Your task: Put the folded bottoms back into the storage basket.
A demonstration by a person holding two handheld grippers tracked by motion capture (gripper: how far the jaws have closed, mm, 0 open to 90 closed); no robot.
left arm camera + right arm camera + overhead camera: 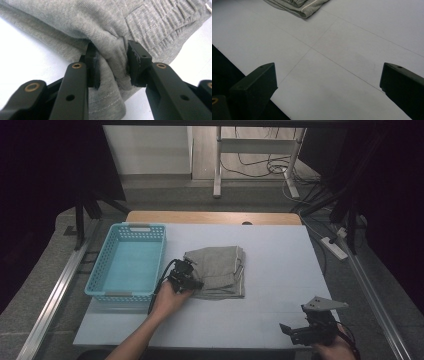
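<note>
Left tool (112,66) pinching bunched fold of grey garment (105,32); right tool (328,86) open, well apart

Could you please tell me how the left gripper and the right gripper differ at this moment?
The left gripper is shut on a pinched fold of the folded grey knit garment; the right gripper stands wide open, holding nothing. The left sits at the garment's edge beside the turquoise plastic basket; the right waits apart, near the white table's corner.

text: none legible | labels: none | brands: none | numbers: none | signs: none
</note>
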